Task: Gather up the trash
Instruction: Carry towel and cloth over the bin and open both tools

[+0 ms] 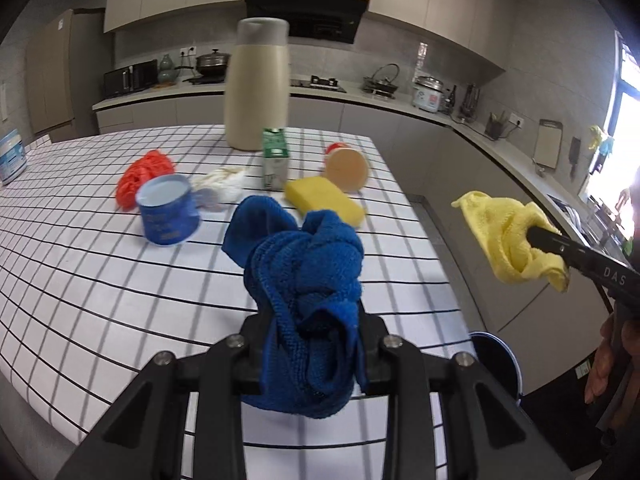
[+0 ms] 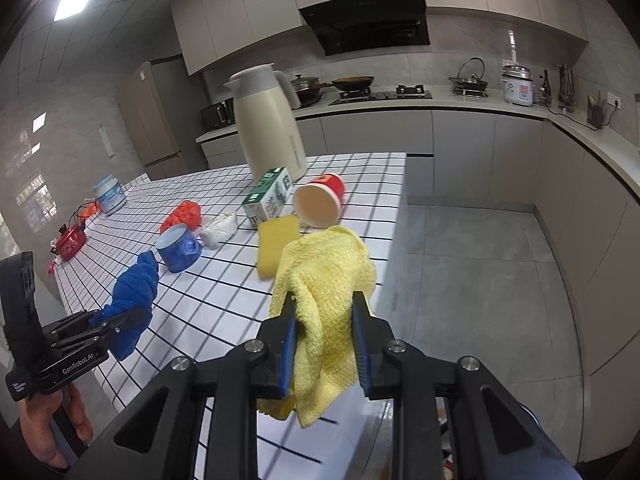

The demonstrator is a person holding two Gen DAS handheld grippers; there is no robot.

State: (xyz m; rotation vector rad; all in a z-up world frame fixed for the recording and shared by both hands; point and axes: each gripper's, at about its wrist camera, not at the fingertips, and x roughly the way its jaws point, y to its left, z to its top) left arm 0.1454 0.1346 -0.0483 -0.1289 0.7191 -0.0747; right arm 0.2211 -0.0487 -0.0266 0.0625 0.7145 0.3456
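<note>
My left gripper (image 1: 312, 344) is shut on a crumpled blue cloth (image 1: 304, 280) and holds it above the checked table (image 1: 100, 280); it also shows in the right wrist view (image 2: 120, 320) with the blue cloth (image 2: 134, 288). My right gripper (image 2: 326, 332) is shut on a yellow cloth (image 2: 324, 292), held past the table's right edge; the yellow cloth also shows in the left wrist view (image 1: 508, 236). On the table lie a tipped blue cup (image 1: 168, 212), a red plastic bag (image 1: 142, 176), a white crumpled wad (image 1: 222, 182), a green milk carton (image 1: 275, 158), a yellow sponge (image 1: 324, 200) and a tipped red paper cup (image 1: 346, 166).
A tall cream thermos (image 1: 256, 84) stands at the table's far side. A blue-rimmed bin (image 1: 496, 364) stands on the floor by the table's right edge. A white tub (image 2: 109, 199) and a small red pot (image 2: 70, 242) sit at the table's left. Kitchen counters run behind.
</note>
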